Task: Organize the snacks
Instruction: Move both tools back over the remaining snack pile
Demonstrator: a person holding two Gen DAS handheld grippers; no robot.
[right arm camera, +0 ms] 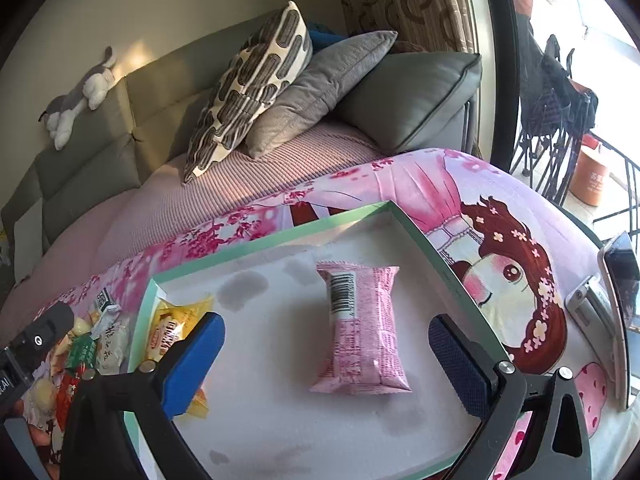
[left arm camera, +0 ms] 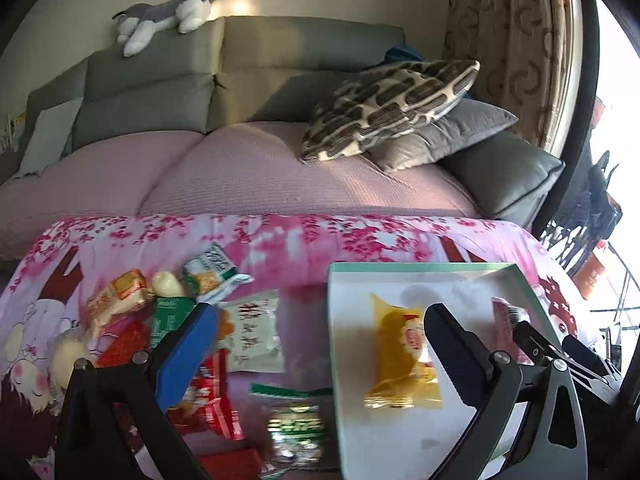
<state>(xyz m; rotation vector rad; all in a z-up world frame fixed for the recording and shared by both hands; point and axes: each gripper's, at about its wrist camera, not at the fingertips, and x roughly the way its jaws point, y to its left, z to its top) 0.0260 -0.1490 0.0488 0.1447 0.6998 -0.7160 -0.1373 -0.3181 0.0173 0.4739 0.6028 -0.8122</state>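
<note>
On my left wrist view, the left gripper [left arm camera: 320, 340] hangs with its jaws spread wide and nothing between them, over the seam between the loose snack pile [left arm camera: 176, 328] and the green-rimmed tray [left arm camera: 420, 268]. The pile lies on the pink floral cloth [left arm camera: 280, 248] covering the tabletop, left of the tray. A yellow packet [left arm camera: 400, 356] lies inside the tray near its left wall. A grey sofa [left arm camera: 240, 80] sits behind, with a patterned cushion [left arm camera: 392, 108].

On my right wrist view, the right gripper [right arm camera: 326, 354] is also wide open and empty, above the tray's white floor [right arm camera: 260, 380]. A pink packet [right arm camera: 362, 328] lies flat there, barcode up, between the fingers but untouched. The yellow packet [right arm camera: 176, 328] shows at the tray's left edge, partly behind my blue finger pad [right arm camera: 192, 364]. A phone [right arm camera: 620, 280] stands propped at the far right
</note>
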